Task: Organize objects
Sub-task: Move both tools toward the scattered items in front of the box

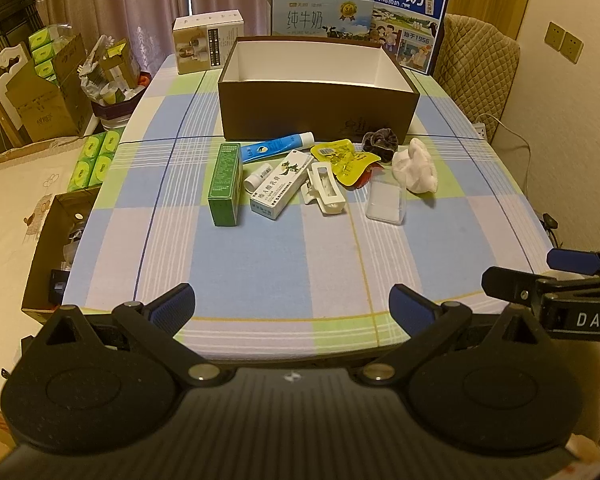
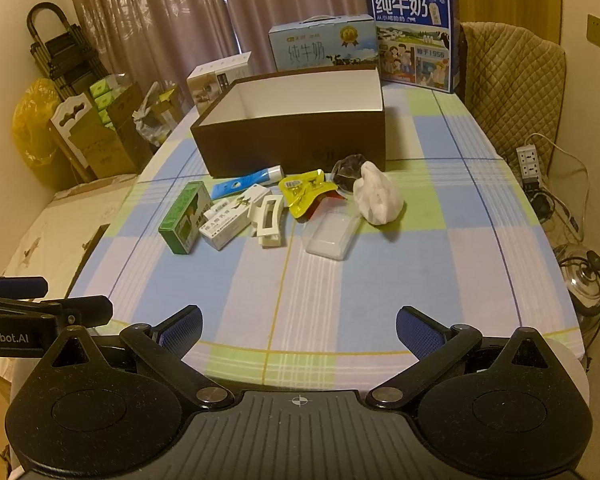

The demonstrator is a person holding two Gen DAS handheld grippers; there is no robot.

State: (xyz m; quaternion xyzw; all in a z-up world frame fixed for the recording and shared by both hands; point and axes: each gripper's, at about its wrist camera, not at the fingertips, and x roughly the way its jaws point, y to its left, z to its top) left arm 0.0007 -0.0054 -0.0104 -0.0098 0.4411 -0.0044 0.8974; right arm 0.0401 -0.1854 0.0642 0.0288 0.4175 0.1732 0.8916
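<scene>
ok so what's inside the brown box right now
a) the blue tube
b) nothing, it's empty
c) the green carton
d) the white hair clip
b: the brown box shows only bare white inner walls in both views, while the green carton, white hair clip and blue tube all lie on the tablecloth in front of it.

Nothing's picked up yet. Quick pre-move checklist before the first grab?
1. Left hand-held gripper open, holding nothing: ok.
2. Right hand-held gripper open, holding nothing: ok.
3. Brown box open-topped, visible inside bare: ok.
4. Green box at the row's left end, free outer side: ok.
5. White hair clip clear of the ointment box: not ok, they overlap.
6. Clear plastic case contents: cannot tell.
</scene>
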